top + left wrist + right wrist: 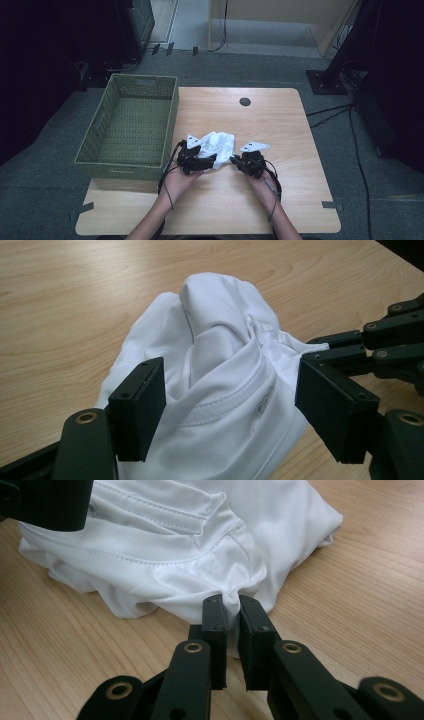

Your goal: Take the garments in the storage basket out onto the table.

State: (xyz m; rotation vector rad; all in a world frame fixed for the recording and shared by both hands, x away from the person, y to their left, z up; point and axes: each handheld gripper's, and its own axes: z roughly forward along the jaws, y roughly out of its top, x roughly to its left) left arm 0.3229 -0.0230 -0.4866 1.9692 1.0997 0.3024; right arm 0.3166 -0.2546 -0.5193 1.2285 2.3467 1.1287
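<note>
A crumpled white garment (pixel 217 143) lies on the wooden table (pixel 280 120) near the middle. My left gripper (pixel 204 161) is at its near left side. In the left gripper view the jaws of the left gripper (pixel 230 390) stand wide apart on either side of the bunched white garment (pixel 220 365), open. My right gripper (pixel 239 161) is at the garment's near right corner. In the right gripper view the right gripper (pixel 231 605) is shut on a pinched fold of the garment's hem (pixel 165 565). The right gripper's linkage (pixel 390 340) appears at the right of the left gripper view.
A green woven basket (pixel 125 162) stands at the table's left edge, with nothing inside. A dark round cable hole (pixel 245 101) sits near the table's far edge. Cables (pixel 360 165) run over the floor on the right. One jaw of the left gripper (pixel 50 505) fills the right gripper view's top left corner.
</note>
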